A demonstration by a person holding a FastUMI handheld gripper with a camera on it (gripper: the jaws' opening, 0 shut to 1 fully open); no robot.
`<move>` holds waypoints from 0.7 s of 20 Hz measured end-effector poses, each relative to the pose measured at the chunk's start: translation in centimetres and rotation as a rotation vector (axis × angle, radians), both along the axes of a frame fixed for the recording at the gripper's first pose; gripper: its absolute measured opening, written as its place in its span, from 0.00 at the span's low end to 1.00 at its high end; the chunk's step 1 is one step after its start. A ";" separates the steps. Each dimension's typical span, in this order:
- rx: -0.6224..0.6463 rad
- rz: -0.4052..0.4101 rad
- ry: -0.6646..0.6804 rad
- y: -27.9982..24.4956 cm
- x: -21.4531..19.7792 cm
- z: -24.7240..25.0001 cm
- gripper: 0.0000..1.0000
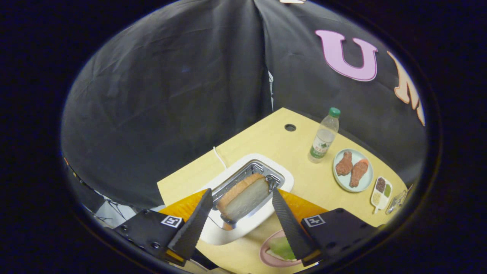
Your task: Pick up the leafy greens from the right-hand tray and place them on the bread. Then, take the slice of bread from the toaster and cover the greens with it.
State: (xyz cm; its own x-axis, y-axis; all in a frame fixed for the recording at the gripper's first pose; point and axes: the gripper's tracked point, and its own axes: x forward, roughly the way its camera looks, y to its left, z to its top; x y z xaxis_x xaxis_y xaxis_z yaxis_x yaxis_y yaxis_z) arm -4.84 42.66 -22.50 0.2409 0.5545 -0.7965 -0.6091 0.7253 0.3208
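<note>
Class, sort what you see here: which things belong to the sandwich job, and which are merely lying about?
Job: gripper, open over the toaster; bread slice in its slot; leafy greens on pink plate.

Lying about: bottle; plate of chicken pieces; small divided dish.

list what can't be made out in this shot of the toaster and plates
- Pink plate: partly behind a finger; bread under the greens unclear.
- Bread slice: lower part sunk in the toaster.
- Small dish: contents too small.
- Gripper: open, straddling the slice.
</note>
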 end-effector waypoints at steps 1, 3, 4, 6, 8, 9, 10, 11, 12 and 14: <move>-0.007 -0.012 0.013 0.2 0.0 -0.6 0.99; -0.019 -0.027 0.038 0.5 -0.2 -1.4 0.97; -0.026 -0.033 0.043 0.6 -0.3 -1.7 0.97; -0.047 -0.031 0.046 0.7 -0.5 -2.3 0.90; -0.057 -0.026 0.050 0.7 -0.6 -3.0 0.75; -0.064 -0.026 0.044 0.6 -0.6 -3.0 0.67; -0.071 -0.026 0.042 0.4 -0.5 -3.1 0.59; -0.075 -0.025 0.041 0.3 -0.5 -3.1 0.52; -0.082 -0.031 0.034 -0.1 -0.4 -2.9 0.44; -0.070 -0.037 0.046 -0.4 -0.6 -2.5 0.29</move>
State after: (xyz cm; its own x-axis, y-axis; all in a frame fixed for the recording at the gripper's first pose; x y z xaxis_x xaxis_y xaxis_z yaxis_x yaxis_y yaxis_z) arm -5.47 42.23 -24.99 0.2226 0.4881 -0.8439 -0.5672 0.7689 0.2951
